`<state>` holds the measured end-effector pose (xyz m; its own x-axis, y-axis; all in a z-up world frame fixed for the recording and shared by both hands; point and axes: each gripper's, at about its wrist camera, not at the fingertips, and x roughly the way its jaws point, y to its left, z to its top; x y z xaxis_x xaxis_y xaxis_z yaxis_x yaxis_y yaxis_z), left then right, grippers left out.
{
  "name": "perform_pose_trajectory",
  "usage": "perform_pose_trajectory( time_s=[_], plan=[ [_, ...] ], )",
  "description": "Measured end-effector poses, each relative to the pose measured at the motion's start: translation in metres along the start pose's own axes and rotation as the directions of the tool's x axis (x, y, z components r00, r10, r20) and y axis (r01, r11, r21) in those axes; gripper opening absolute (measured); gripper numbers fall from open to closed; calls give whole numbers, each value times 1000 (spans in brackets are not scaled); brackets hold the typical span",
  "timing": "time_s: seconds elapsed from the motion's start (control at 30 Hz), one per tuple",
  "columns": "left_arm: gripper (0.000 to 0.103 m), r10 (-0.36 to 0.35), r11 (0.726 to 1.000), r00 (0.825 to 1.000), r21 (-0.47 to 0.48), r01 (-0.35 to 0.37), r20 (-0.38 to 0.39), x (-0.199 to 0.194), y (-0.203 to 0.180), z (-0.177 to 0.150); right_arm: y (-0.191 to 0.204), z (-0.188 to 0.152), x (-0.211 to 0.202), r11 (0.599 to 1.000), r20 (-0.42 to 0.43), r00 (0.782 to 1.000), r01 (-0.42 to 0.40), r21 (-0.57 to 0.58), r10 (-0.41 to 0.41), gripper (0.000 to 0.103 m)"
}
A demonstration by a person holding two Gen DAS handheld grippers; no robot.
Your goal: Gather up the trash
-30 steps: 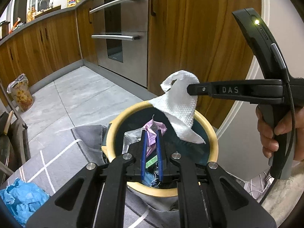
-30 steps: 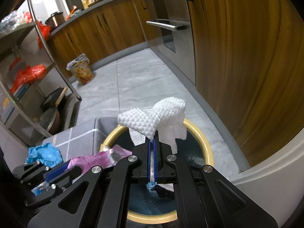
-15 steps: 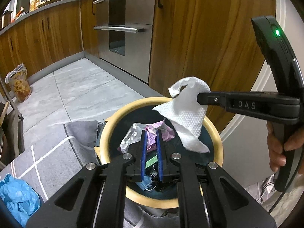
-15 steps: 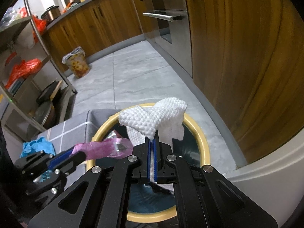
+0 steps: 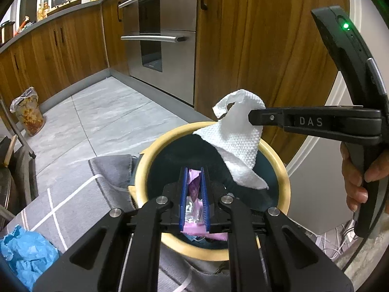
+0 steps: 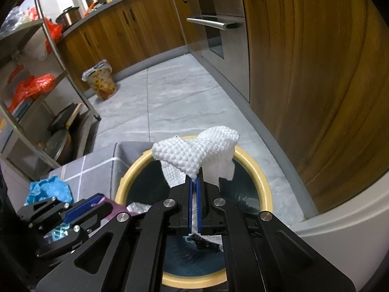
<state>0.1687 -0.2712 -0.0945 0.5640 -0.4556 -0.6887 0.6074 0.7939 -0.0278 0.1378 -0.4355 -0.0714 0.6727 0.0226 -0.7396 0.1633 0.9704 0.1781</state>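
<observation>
A round bin with a tan rim and a dark liner stands on the floor below both grippers. My left gripper is shut on a pink and silver wrapper over the bin's near side; it also shows in the right wrist view. My right gripper is shut on a white paper towel, held above the bin's far rim. The towel hangs from the right gripper in the left wrist view.
A crumpled blue paper lies on the grey rug left of the bin. Wooden cabinets and an oven stand behind. A small lined basket and a metal shelf rack stand farther left.
My left gripper has tipped down, so the pink wrapper now lies low between its fingers over the bin. The right gripper with the towel has stayed above the far rim.
</observation>
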Motion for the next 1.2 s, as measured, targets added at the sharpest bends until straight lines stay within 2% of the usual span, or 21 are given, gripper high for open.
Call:
perform_pose_trajectory(
  time_s=[0.17,0.23,0.3,0.37,0.4,0.6,0.77,0.87,0.97,1.2],
  plan=[
    [22,33,999,999,-9,-33,14,-15,12,-4,7,1,-3,1000,3,1000,-2,-19,2,13],
    [26,45,999,999,-14,-44,15,-20,17,-6,9,2,-5,1000,8,1000,-4,-24,4,19],
    [30,59,998,998,-19,-59,18,-26,21,-8,11,2,-9,1000,20,1000,-3,-23,3,34],
    [36,75,997,997,-22,-75,25,-33,25,-9,13,3,-12,1000,29,1000,-2,-22,2,40],
    [38,81,997,996,-24,-80,28,-37,27,-9,14,3,-13,1000,31,1000,1,-20,0,48],
    [53,111,994,992,-28,-109,60,-62,31,-12,25,0,-28,999,69,998,9,-32,-7,78],
    [74,143,990,985,-30,-141,93,-85,34,-18,37,-3,-40,999,86,996,2,-42,2,93],
    [86,176,984,977,-34,-174,121,-103,38,-22,47,-7,-47,998,97,995,8,-55,-2,95],
    [92,196,980,971,-54,-191,139,-121,45,-27,59,-8,-55,997,112,994,2,-75,7,96],
    [96,243,969,958,-92,-231,151,-155,64,-40,86,-12,-68,993,125,992,-15,-115,30,97]
  ],
)
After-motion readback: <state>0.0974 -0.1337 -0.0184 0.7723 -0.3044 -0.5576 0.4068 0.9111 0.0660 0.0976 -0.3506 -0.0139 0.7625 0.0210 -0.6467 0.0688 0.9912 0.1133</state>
